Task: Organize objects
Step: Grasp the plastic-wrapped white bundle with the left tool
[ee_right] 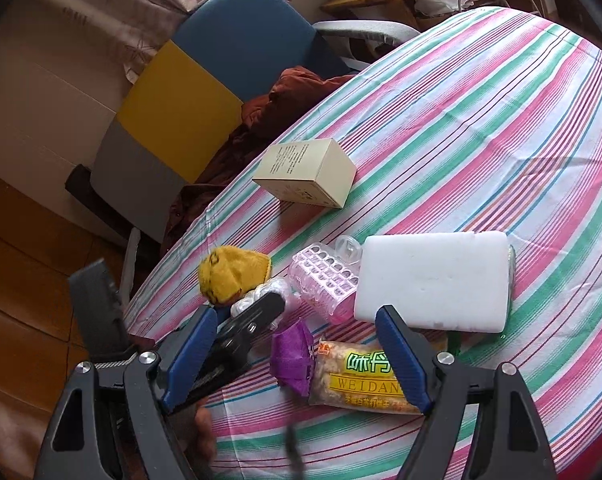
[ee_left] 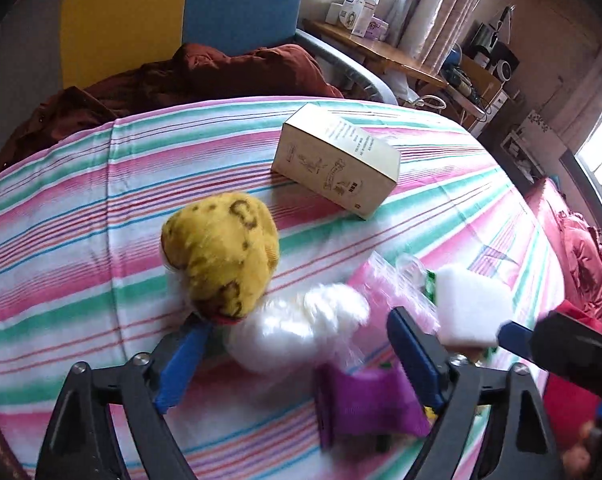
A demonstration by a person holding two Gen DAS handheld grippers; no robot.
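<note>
Plainly the plush toy (ee_left: pixel 257 284), lying low in the left wrist frame's centre on the striped cloth (ee_left: pixel 81 208) between the released left gripper (ee_left: pixel 297 354) jaws, looks light and squashy, best pinched around its white body.

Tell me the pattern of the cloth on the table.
Pink, green, white and blue stripes on the cloth; clearest in the right wrist view.

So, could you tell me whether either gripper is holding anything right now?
Nothing is held: the left gripper stands open over the plush toy, and the right gripper is open and empty.
</note>
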